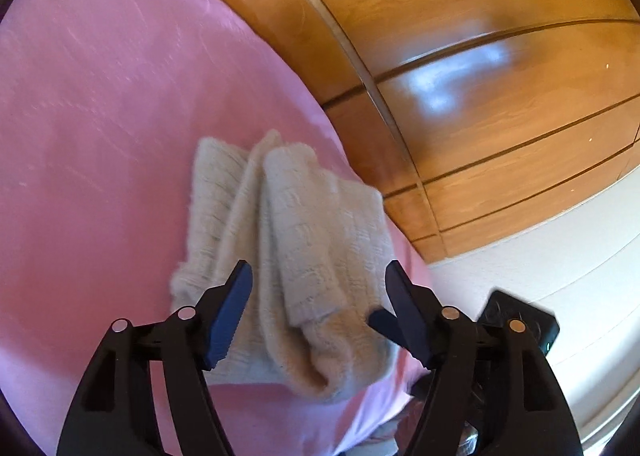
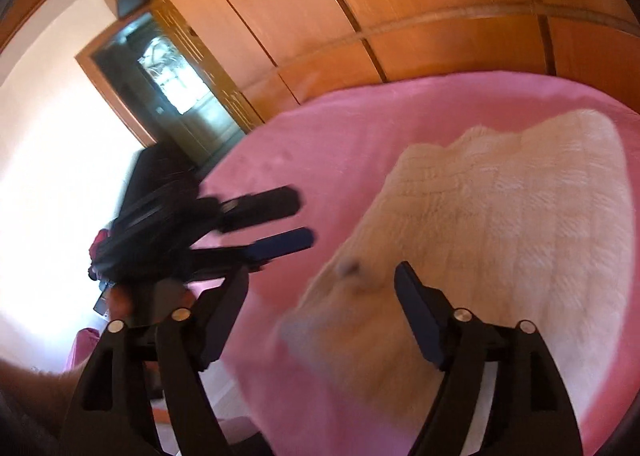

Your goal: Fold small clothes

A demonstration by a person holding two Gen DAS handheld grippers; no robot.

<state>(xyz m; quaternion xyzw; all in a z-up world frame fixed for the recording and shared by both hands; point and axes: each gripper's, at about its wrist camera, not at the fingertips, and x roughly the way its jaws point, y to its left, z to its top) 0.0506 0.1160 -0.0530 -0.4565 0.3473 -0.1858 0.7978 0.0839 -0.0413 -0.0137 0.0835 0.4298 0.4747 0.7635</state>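
Observation:
A cream knitted garment [image 1: 292, 240] lies folded in loose layers on a pink blanket [image 1: 100, 128] near the bed's edge. My left gripper [image 1: 318, 280] is open and empty, its blue pads on either side of the garment's near end, just above it. In the right wrist view the same cream garment [image 2: 492, 224] lies on the pink blanket [image 2: 320, 144], blurred. My right gripper [image 2: 324, 276] is open and empty above the garment's left edge. The left gripper [image 2: 296, 216] also shows there, open, over the blanket to the left.
A wooden wardrobe [image 1: 460, 56] stands close behind the bed. A white wall [image 1: 560, 256] and a dark object [image 1: 520, 316] are to the right. In the right wrist view a doorway [image 2: 172, 84] and a dark bag-like thing [image 2: 160, 172] lie beyond the bed's left edge.

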